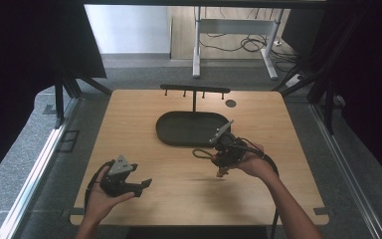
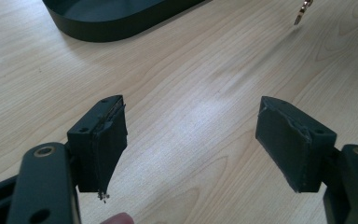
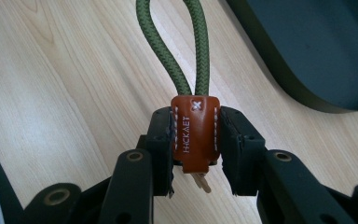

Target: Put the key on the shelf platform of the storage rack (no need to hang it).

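Note:
A key fob, a brown leather tab (image 3: 195,133) on an olive-green cord loop (image 3: 198,46), is clamped between the jaws of my right gripper (image 3: 196,140). In the high view that right gripper (image 1: 216,158) hovers just in front of the black oval tray (image 1: 179,130), the cord loop (image 1: 201,153) sticking out left and a brass end (image 1: 222,173) hanging below. My left gripper (image 1: 140,185) rests low at the front left of the table, open, with bare wood between its fingers (image 2: 105,140). From the left gripper view the brass end (image 2: 303,11) dangles at the top right.
A black T-shaped rack with several pegs (image 1: 195,89) stands behind the tray. A small dark disc (image 1: 231,103) lies near the table's far edge. The tray's rim (image 3: 279,79) is close to the right gripper; the tray (image 2: 112,25) lies well ahead of the left one.

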A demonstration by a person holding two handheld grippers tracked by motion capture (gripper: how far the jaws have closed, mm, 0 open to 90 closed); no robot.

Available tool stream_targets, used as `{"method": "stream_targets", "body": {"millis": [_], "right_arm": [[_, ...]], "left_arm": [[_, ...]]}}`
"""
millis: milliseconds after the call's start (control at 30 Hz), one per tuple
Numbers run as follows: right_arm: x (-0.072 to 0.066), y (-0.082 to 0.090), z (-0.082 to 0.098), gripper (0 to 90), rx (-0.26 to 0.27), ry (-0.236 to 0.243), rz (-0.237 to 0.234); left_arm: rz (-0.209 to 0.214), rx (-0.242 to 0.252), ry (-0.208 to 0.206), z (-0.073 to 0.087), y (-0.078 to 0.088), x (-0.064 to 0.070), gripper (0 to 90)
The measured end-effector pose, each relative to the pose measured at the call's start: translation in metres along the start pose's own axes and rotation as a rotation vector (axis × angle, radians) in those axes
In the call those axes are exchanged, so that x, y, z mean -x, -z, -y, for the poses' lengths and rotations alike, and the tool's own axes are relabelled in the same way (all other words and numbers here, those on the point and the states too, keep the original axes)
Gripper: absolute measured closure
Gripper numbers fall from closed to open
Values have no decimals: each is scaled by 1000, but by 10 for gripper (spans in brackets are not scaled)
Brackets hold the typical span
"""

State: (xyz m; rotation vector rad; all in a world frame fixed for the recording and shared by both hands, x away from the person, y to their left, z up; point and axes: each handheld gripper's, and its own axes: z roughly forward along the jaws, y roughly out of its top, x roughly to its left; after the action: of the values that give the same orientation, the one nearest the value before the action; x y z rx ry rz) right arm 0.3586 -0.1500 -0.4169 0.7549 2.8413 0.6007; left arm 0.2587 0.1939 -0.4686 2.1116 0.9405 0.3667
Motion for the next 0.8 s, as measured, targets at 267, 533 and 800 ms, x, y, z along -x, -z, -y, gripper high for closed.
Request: {"method": "stream_targets", "body": {"millis": [267,533,800], "right_arm": [[2,9,-8,667,11,4,13],[6,15,-13,667,17,-2,21],[13,19,-17,667,25,-19,26]], "left_arm": [[1,2,1,0,0,0,251],[3,1,2,0,1,0,251],[3,-2,-1,0,0,1,251]]}}
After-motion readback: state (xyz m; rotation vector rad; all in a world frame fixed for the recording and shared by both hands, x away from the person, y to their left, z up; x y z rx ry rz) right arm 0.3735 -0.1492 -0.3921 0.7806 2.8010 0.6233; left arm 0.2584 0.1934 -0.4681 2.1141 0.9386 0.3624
